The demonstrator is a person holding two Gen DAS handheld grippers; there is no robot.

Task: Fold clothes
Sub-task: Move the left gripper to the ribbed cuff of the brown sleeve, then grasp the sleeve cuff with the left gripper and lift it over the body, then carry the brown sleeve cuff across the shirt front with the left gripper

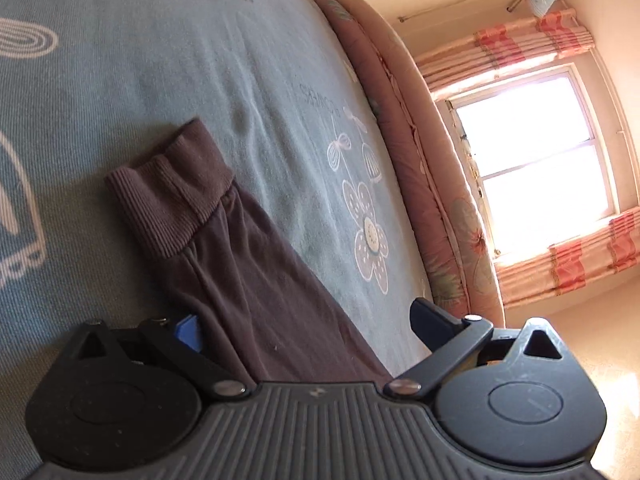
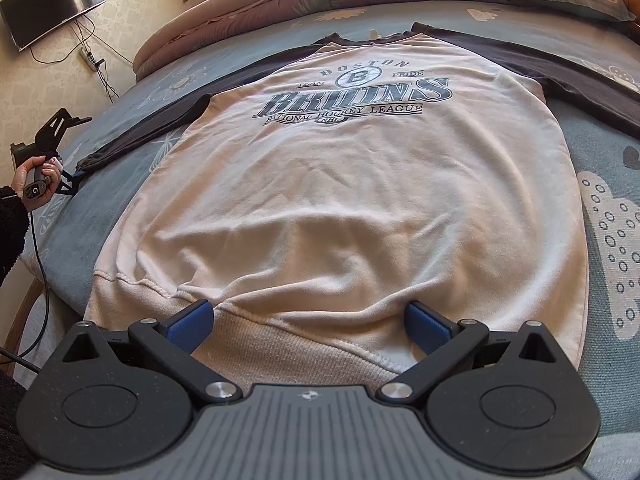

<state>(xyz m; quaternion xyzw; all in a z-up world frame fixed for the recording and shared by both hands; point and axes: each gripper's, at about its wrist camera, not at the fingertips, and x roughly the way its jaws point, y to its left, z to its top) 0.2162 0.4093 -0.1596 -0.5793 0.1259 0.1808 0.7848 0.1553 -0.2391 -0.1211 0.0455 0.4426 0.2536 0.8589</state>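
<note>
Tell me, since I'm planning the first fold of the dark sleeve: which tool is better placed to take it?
Left, probably. The left tool is open with the dark sleeve lying between its fingers, near the ribbed cuff. The right tool is open over the sweatshirt's hem, far from that sleeve.

A bright window (image 1: 536, 160) with pink striped curtains (image 1: 532, 44) lights cream walls; a black television (image 2: 52, 0) hangs on one wall, beside the blue-sheeted bed (image 1: 160, 60)
</note>
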